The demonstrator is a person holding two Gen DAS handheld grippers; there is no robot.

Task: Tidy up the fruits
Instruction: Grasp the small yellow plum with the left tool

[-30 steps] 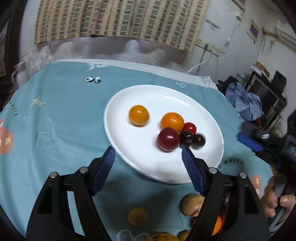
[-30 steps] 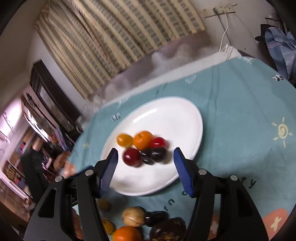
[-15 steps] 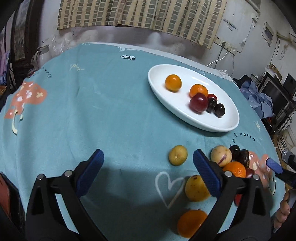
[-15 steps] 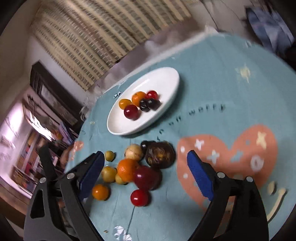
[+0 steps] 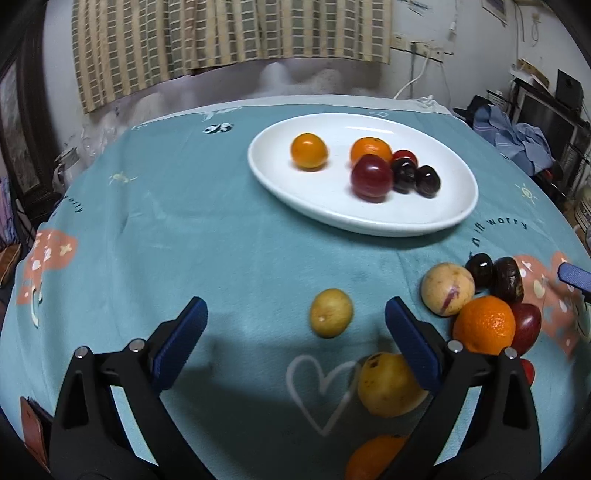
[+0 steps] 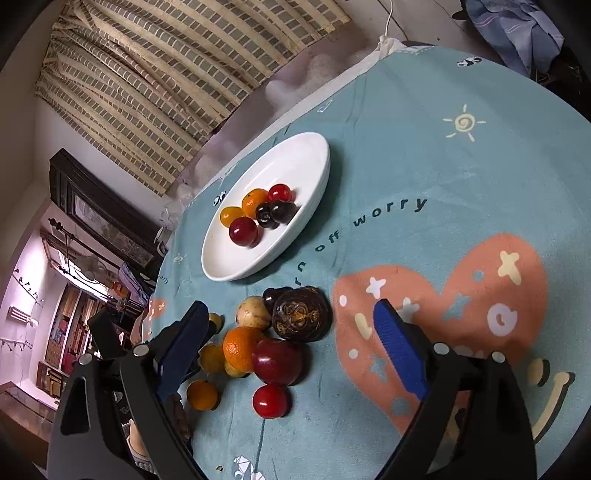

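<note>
A white oval plate [image 5: 454, 218] [image 6: 310, 162] holds two orange fruits, a red plum [image 5: 371, 177], a small red fruit and two dark cherries. Loose fruit lies on the teal cloth nearer me: a small yellow fruit [image 5: 330, 313], a bigger yellow one [image 5: 388, 384], a pale round one [image 5: 447, 289], an orange [image 5: 484, 324] [image 6: 242, 347], a red plum [image 6: 277, 362], a small red fruit [image 6: 270, 401] and a dark brown fruit [image 6: 301, 314]. My left gripper [image 5: 293, 338] is open and empty, just before the small yellow fruit. My right gripper [image 6: 290, 350] is open and empty over the pile.
The round table's teal printed cloth [image 5: 147, 229] falls away at the edges. A striped curtain [image 5: 229, 33] hangs behind. Clothes and furniture [image 5: 517, 129] stand at the right. The left gripper's black frame [image 6: 107, 336] shows at the pile's far side.
Both grippers have drawn back from the plate toward the loose fruit pile and stayed open. The left one has since come closer to the small yellow fruit.
</note>
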